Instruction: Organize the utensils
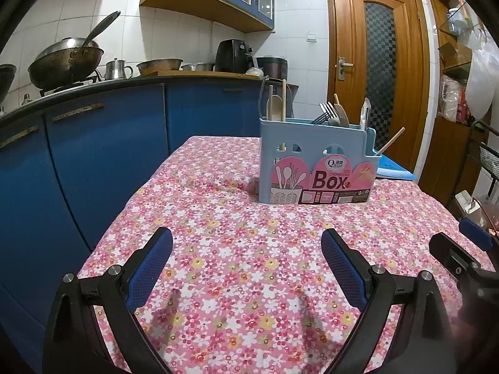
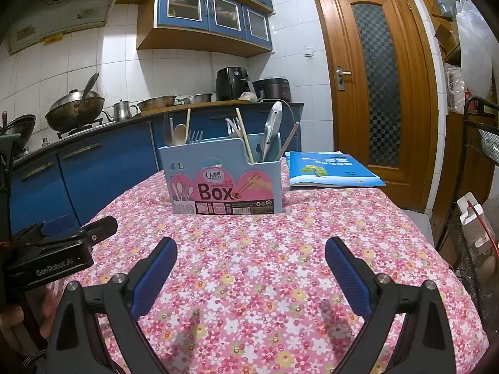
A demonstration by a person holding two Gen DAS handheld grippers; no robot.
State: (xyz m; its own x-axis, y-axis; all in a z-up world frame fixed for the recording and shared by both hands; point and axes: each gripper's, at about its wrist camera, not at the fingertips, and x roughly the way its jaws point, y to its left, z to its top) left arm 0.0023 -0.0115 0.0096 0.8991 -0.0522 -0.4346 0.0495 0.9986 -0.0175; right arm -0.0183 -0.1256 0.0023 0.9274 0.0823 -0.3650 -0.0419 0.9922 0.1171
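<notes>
both grippers, left gripper (image 1: 246, 249) and right gripper (image 2: 251, 257), gape wide and empty; ahead, thin stiff forks (image 1: 326, 112) in the light box (image 2: 224, 180) look slippery, best pinched mid-handle.

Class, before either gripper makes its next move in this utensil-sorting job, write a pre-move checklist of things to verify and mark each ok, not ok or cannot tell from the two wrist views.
1. Left gripper jaws open and empty: ok.
2. Right gripper jaws open and empty: ok.
3. Blue utensil box upright on the floral tablecloth: ok.
4. Cloth between jaws and box free of obstacles: ok.
5. Utensils left outside the box to pick up: cannot tell; none shows on the visible cloth.
6. Blue book apart from the box: ok, it lies beside it.
</notes>
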